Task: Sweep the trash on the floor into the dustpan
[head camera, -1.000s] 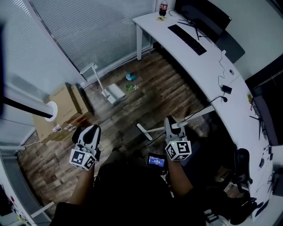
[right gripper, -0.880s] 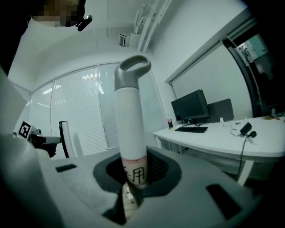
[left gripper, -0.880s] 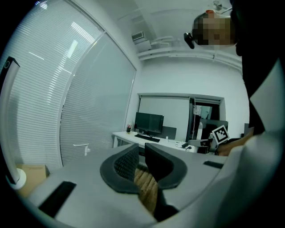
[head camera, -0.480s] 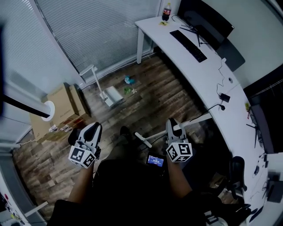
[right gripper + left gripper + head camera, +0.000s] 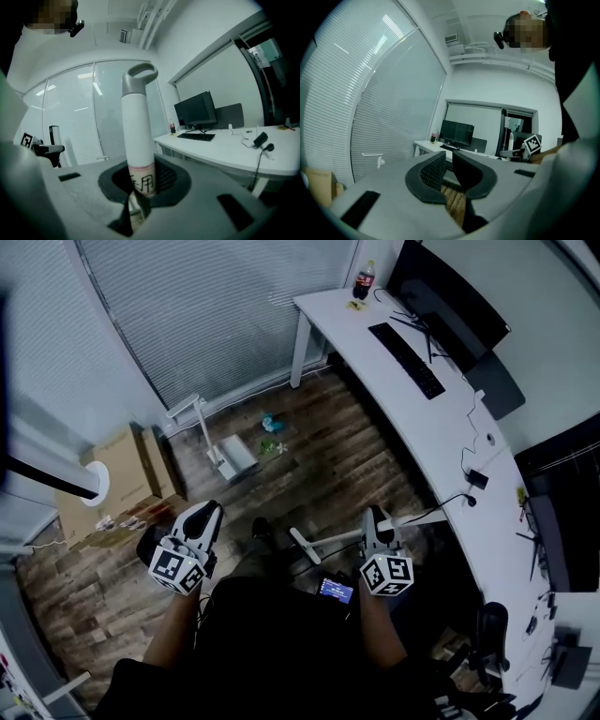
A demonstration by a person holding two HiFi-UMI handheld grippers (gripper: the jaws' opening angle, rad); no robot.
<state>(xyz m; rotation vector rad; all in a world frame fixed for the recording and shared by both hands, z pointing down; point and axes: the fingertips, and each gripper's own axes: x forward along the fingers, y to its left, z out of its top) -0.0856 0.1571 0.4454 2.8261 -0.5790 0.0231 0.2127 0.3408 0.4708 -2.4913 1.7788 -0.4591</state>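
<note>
Bits of teal and green trash (image 5: 271, 433) lie on the wood floor near the window. Just left of them stands a white dustpan (image 5: 235, 454) with an upright handle (image 5: 202, 423). My right gripper (image 5: 375, 516) (image 5: 140, 183) is shut on the broom handle (image 5: 138, 131), a white pole with a grey loop on top; the broom's head is hidden. My left gripper (image 5: 208, 512) (image 5: 449, 162) has its jaws nearly together with nothing between them. Both grippers are held in front of my body, well short of the trash and dustpan.
A long white desk (image 5: 441, 442) with a keyboard, a monitor and a cola bottle (image 5: 364, 279) runs down the right. A white bar (image 5: 309, 540) lies on the floor by my right gripper. A cardboard box (image 5: 127, 460) stands at the left, blinds (image 5: 216, 306) behind.
The trash and dustpan have slid lower in the head view as I stepped toward them; a foot now shows between the grippers. Both grippers came along, their grips unchanged.
</note>
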